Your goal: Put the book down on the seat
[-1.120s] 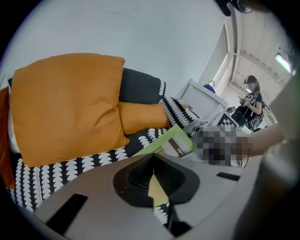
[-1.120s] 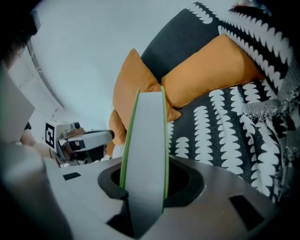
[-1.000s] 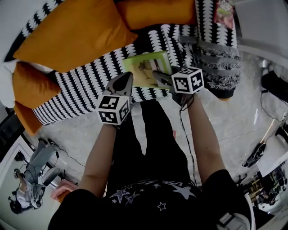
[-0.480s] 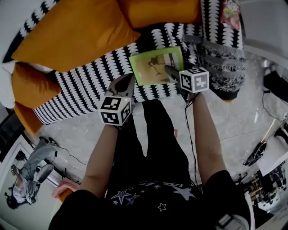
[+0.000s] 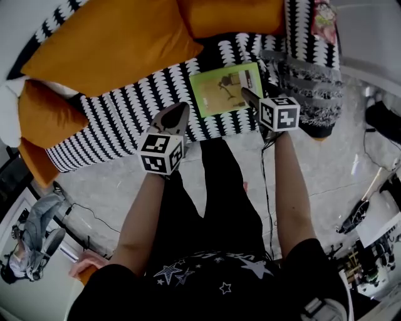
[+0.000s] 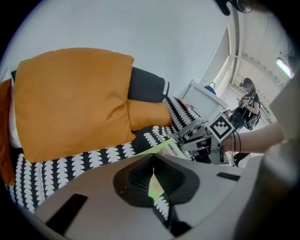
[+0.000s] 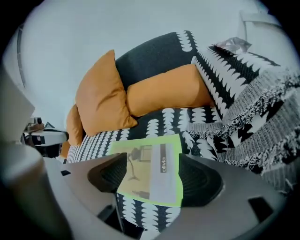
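Observation:
The book, yellow-green with a pale cover picture, lies flat on the black-and-white patterned sofa seat, near its front edge. My right gripper is at the book's right front corner. In the right gripper view the book shows between the spread jaws of the right gripper. Those jaws are opening, and the pads stand clear of the cover. My left gripper is shut and empty at the seat's front edge, left of the book. In the left gripper view the left gripper points toward the book.
A large orange cushion and a bolster lean on the backrest, with more orange cushions at the left end. A grey fringed throw drapes the right armrest. My legs stand against the sofa front; cables lie on the floor.
The book went from tilted in the right gripper's grip to flat on the seat, a little further back and right. The right jaws opened and let it go. The left gripper barely moved.

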Available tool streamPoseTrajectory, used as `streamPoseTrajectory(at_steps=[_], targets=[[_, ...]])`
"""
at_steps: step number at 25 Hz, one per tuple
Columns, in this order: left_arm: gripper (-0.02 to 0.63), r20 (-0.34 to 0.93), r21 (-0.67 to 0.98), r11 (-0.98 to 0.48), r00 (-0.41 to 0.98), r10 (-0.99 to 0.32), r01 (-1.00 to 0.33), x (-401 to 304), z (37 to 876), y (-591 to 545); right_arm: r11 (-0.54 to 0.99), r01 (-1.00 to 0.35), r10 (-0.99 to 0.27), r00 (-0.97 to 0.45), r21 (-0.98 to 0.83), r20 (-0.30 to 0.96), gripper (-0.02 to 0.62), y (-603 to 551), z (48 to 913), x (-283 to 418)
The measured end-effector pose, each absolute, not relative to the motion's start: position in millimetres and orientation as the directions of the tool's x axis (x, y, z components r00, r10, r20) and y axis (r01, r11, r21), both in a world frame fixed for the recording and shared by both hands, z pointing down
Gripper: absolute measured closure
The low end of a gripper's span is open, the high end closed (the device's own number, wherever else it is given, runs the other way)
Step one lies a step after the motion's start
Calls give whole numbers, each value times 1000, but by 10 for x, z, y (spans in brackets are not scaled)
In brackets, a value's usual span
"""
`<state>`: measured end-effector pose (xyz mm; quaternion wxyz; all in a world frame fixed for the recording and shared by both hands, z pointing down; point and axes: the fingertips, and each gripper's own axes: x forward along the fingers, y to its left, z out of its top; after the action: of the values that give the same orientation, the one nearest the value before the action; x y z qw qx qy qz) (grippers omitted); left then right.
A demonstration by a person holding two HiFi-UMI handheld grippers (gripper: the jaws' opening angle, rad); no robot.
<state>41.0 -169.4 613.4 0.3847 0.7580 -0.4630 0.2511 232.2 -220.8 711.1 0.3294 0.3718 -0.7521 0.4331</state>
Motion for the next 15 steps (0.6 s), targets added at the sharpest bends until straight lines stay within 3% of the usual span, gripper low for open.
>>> streamPoseTrajectory(at_steps=[15], targets=[[598,644,363,-351,505,-575,-863,-153,5269,-1381,382,-783,-366,-615,-490,698,279,-1792,5865,1422]])
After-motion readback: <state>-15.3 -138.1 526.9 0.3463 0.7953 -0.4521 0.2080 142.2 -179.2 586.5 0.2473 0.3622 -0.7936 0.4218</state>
